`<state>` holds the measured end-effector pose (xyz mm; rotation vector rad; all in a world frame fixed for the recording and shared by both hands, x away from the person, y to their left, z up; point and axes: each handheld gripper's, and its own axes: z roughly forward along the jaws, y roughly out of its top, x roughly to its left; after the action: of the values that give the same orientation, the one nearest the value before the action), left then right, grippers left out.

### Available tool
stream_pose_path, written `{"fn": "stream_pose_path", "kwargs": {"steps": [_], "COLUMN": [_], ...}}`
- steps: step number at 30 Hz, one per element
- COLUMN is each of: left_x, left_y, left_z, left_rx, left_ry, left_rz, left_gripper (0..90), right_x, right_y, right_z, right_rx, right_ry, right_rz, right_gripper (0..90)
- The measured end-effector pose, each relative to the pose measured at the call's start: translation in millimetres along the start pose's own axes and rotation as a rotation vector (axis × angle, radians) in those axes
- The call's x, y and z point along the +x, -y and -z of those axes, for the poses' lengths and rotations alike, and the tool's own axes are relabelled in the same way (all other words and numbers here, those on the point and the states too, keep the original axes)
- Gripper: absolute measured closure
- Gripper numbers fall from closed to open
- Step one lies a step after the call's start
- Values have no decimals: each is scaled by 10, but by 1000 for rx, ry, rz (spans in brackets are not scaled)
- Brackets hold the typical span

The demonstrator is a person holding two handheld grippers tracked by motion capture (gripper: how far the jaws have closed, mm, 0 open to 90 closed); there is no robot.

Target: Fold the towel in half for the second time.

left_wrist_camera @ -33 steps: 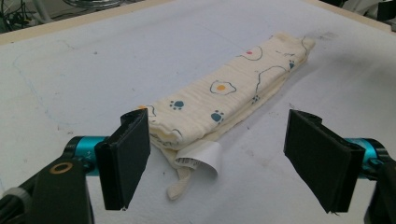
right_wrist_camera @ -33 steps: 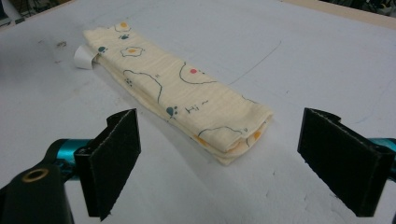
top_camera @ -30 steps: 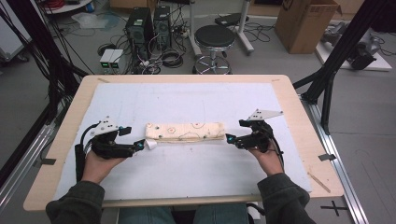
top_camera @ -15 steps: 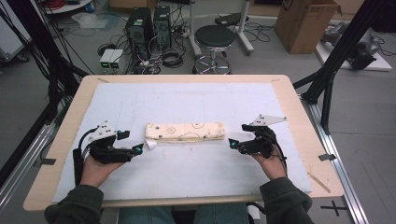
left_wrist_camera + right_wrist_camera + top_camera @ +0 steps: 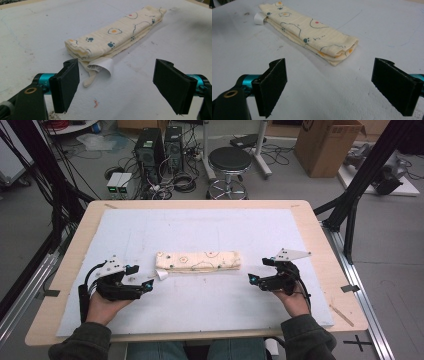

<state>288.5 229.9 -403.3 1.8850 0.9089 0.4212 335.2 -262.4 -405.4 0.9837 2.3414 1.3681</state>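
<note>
Item one, lower left of the high view: our left black two-jaw gripper (image 5: pixel 150 283), held in a hand just short of the cloth's near end; in the left gripper view its jaws stand wide apart and empty, flanking the white care label (image 5: pixel 102 65) that curls out of the fold. Item two, centre of the high view: the cream folded cloth printed with fried eggs and paw marks (image 5: pixel 198 261), lying as a long narrow bundle on the pale grey foam mat (image 5: pixel 210 227) that covers the light wooden table (image 5: pixel 320 232); it touches neither gripper. In the left gripper view it runs from lower left to upper right (image 5: pixel 117 32); in the right gripper view, from upper left down to centre (image 5: pixel 309 31). Item three, lower right of the high view: our right black two-jaw gripper (image 5: pixel 252 280), near the cloth's other end but apart from it, jaws likewise spread wide and empty. Step in hand, as we judge it: the fold looks finished and both tools stand off. Any further fold would call for bringing each gripper in low to an end and pinching all layers together, the label tucked clear.
</note>
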Motion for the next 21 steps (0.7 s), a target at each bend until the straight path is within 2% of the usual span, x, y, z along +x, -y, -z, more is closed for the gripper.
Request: {"fn": "stream_pose_path", "kwargs": {"steps": [21], "left_x": [-72], "left_y": [145], "left_z": [87], "left_rx": [9], "left_ry": [-5], "left_rz": [-17], "left_gripper": [219], "right_x": [52], "right_y": [169], "right_z": [81], "right_rx": [6], "right_ry": [14], "right_rz": [9], "right_gripper": [124]}}
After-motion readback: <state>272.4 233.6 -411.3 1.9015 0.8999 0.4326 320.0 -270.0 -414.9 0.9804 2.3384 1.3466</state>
